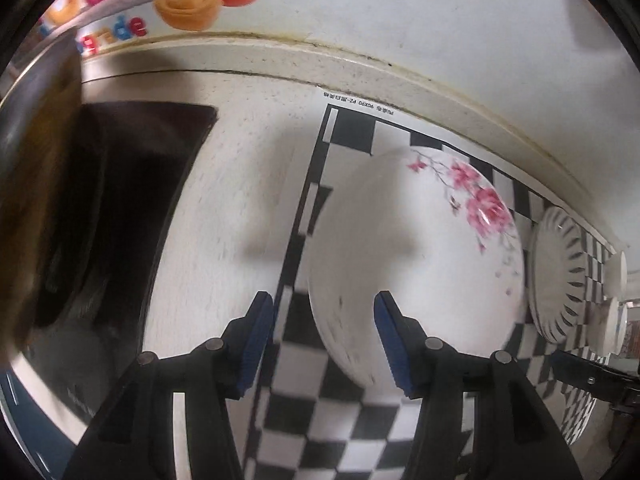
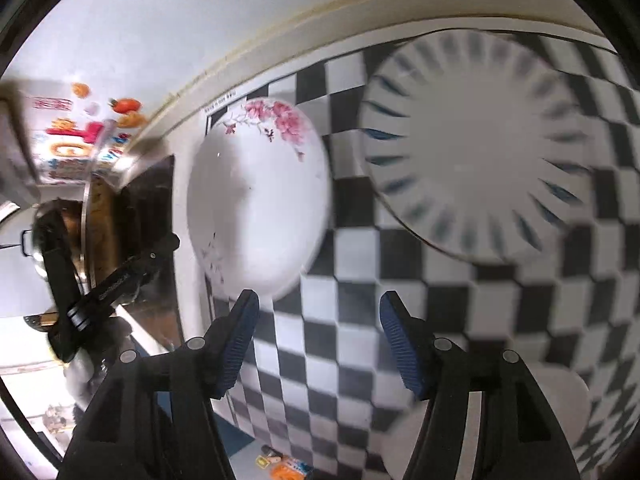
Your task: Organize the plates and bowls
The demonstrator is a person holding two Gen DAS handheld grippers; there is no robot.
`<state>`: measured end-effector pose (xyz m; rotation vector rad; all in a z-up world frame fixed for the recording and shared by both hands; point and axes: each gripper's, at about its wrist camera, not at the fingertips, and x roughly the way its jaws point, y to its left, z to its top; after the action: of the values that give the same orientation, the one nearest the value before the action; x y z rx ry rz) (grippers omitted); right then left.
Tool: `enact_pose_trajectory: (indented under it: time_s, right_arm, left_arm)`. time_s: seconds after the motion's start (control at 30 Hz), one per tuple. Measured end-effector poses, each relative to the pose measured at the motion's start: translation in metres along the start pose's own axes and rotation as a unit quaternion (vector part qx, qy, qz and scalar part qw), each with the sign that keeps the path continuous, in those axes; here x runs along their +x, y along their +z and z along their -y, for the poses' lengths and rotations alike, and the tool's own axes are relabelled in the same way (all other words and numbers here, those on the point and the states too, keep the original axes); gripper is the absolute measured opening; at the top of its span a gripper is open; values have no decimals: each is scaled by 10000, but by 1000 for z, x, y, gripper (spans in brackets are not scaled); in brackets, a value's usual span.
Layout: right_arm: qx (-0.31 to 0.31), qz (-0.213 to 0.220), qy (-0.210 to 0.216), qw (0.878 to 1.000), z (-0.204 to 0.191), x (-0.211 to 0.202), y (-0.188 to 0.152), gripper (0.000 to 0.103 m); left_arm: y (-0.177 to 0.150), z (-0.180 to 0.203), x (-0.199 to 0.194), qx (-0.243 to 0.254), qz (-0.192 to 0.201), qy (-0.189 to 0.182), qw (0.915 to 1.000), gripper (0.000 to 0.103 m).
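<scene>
Left claw [image 1: 324,316] gapes, empty, its right pad over the near rim of the floral plate [image 1: 416,256], which lies at one o'clock on the checkered bench [image 1: 320,420]. Right claw [image 2: 320,316], also apart, sees it at eleven; left looks nearer.
</scene>
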<state>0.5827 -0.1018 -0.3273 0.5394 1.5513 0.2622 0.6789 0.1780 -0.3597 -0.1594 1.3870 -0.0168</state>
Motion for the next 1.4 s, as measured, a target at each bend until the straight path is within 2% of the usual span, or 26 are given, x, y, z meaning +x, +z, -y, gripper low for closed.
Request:
enact_pose_trajectory:
  time_s: [0.17, 0.33, 0.4, 0.43, 0.47, 0.5, 0.53, 0.57, 0.67, 0.77, 0.9, 1.07, 1.4]
  right_arm:
    - [193, -171, -223, 9994, -11, 47, 34, 66]
    - [437, -260, -344, 9981, -5, 69, 49, 64]
    - [522, -295, -437, 9972, -1, 79, 54, 59]
    - [551, -304, -446, 9970, 3, 82, 56, 57]
    - [571, -245, -459, 9970, 3, 81, 56, 48]
    - [531, -233, -459, 9973, 1, 82, 58, 41]
    - [520, -294, -443, 9972, 1, 84, 58, 32]
    - [548, -349, -504, 9966, 1, 85, 57, 30]
    - [458, -286, -679, 9962, -1, 87, 57, 21]
    - [432, -297, -629, 9966, 3, 82, 52, 19]
    - [286, -295, -583, 9975, 3, 73, 44, 18]
    - [109, -263, -471, 9985, -1, 53, 26, 18]
    - [-106, -52, -196, 9997, 16, -14, -35, 18]
  left_arm:
    - [28, 0, 26, 161, -265, -91, 9995, 50]
    - [51, 8, 52, 463, -448, -110, 9979, 50]
    - [58, 13, 61, 606, -521, -83, 9968, 51]
    - [59, 14, 63, 637, -531, -194, 9964, 50]
    - [61, 16, 65, 652, -516, -233, 9963, 49]
    - [62, 18, 65, 681, -485, -261, 9962, 40]
    - [61, 21, 64, 723, -515, -350, 9954, 38]
    - [60, 23, 63, 762, -479, -267, 9956, 38]
    - [54, 23, 60, 715, -456, -235, 9961, 37]
    - [44, 18, 54, 581, -474, -286, 9968, 35]
    - [28, 21, 36, 490, -377, -168, 9979, 35]
    - [5, 27, 6, 373, -217, -225, 9988, 35]
    - [-47, 76, -65, 633, 116, -186, 9978, 35]
